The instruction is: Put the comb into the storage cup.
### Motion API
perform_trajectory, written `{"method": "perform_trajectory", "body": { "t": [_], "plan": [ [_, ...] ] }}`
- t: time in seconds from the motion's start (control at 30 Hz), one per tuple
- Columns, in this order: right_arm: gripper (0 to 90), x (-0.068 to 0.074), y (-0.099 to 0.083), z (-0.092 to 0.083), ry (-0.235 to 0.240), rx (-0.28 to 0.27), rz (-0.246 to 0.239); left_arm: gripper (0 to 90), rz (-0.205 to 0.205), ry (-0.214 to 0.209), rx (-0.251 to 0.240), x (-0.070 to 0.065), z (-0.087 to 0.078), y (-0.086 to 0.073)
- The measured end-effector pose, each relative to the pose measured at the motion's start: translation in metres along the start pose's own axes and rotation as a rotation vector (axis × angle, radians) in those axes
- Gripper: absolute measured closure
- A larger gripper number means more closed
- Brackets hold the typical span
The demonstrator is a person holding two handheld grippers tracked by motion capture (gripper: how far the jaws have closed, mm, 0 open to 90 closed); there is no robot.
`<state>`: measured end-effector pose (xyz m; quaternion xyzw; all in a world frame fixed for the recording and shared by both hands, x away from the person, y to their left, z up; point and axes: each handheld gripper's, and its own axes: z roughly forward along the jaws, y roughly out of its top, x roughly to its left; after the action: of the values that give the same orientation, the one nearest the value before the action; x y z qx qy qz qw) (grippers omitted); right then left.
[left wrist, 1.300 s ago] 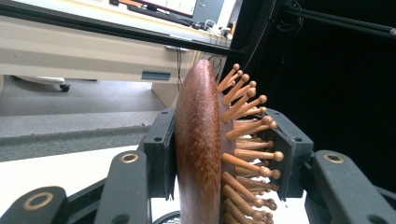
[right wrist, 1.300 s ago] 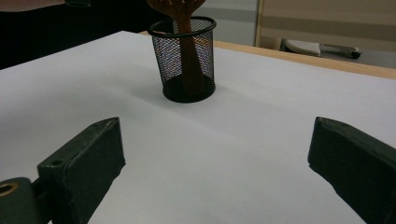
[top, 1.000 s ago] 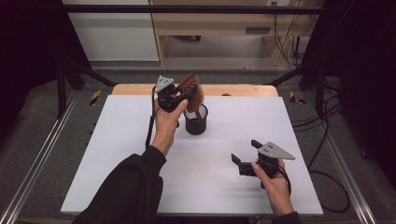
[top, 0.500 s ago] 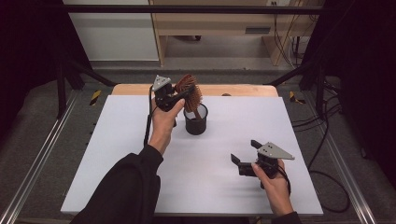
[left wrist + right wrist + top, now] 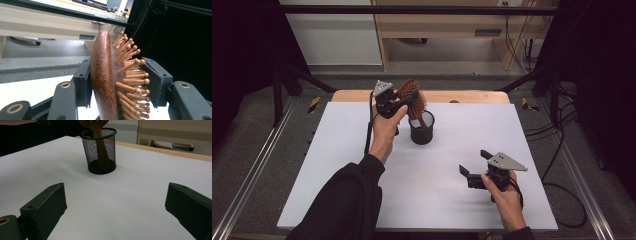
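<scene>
Hairbrush standing in the mesh cup at the frame's upper middle

The left gripper [image 5: 404, 102] fingers have just been opening around the wooden hairbrush [image 5: 105, 75] head, its handle sitting in the black mesh cup [image 5: 421, 131]. The right gripper [image 5: 476, 171], fingers apart and holding nothing, is resting lower right on the white counter [image 5: 337, 165]. A wooden desk [image 5: 442, 22] and cables [image 5: 562, 150] are lying beyond.

1. A wooden strip [image 5: 462, 96] shows along the far edge of the white table [image 5: 337, 165].
2. Black cables [image 5: 562, 150] trail over the grey floor [image 5: 252, 135] off the table's right edge.
3. A pale cabinet [image 5: 332, 35] stands beyond the far left corner.
</scene>
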<state>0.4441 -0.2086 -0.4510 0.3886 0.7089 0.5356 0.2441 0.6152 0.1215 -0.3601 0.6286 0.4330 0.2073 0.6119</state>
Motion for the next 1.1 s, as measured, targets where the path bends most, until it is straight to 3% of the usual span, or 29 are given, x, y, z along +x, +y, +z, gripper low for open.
{"method": "perform_trajectory", "body": {
  "t": [1.1],
  "plan": [
    [3.8,0.0003,-0.0002,0.0005,0.007,0.005,0.0,42.7,0.003,0.027,0.015,0.0091,0.0007,-0.0012]
  ]
}}
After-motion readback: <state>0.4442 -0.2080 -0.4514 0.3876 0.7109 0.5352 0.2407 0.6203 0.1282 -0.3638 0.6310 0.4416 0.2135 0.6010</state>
